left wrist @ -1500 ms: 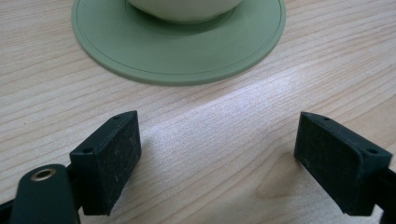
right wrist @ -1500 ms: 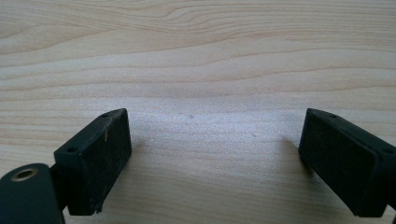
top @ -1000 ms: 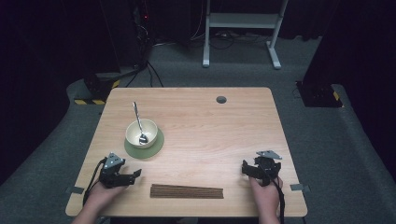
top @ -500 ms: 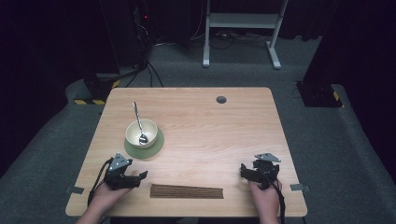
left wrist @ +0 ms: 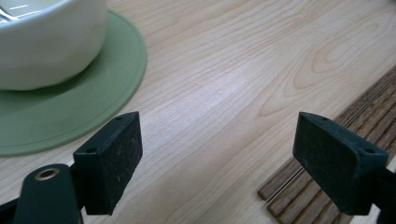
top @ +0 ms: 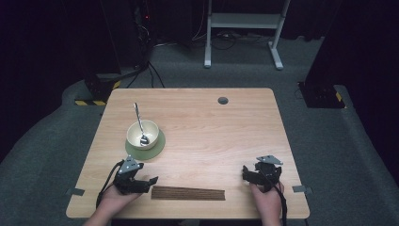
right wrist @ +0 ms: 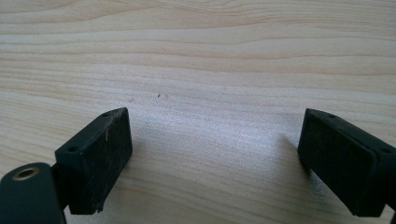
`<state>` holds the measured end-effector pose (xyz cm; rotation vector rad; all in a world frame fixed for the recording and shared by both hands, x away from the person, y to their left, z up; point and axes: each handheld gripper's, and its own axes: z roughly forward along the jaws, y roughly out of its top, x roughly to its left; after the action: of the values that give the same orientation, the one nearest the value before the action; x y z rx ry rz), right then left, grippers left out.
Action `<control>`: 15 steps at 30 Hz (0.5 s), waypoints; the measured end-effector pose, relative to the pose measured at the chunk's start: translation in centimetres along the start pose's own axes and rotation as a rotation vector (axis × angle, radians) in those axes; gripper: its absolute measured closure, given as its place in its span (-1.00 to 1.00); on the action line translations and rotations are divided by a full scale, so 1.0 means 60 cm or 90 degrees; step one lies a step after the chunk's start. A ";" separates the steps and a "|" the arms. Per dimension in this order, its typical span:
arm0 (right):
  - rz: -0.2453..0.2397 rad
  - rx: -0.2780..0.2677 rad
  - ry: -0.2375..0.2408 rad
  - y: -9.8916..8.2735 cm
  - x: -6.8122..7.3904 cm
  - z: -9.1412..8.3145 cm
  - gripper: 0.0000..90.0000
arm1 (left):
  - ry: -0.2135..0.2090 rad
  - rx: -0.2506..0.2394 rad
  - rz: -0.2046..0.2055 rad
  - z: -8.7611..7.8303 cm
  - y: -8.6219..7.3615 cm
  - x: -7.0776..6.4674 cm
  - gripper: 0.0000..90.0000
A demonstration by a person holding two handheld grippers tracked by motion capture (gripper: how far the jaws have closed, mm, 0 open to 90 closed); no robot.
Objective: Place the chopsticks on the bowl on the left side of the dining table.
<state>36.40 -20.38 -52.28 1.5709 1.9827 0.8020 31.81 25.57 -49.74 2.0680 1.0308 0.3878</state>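
The wooden table (top: 211,136) carries everything, a small dark round hole (top: 223,100) near its 12 o'clock edge. At 6 o'clock lies a dark slatted wooden mat (top: 188,193), flat, long side along the near edge. At about 9 o'clock a green saucer (top: 157,147) bears a white bowl (top: 142,134) with a metal spoon (top: 139,123) leaning in it. The left gripper (top: 148,181) sits at 7 o'clock, just beside the mat's left end; its fingers (left wrist: 109,163) are spread wide and hold nothing. The right gripper (top: 248,173) rests at 5 o'clock, apart from the mat, fingers (right wrist: 95,158) likewise wide apart over bare wood, empty.
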 end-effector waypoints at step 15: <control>0.000 0.000 0.001 0.000 0.000 0.000 -0.79 | -0.045 0.028 0.019 0.016 0.000 -0.022 -0.49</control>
<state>36.41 -20.37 -52.29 1.5703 1.9842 0.8025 31.53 24.01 -50.26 2.1221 0.9755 0.3064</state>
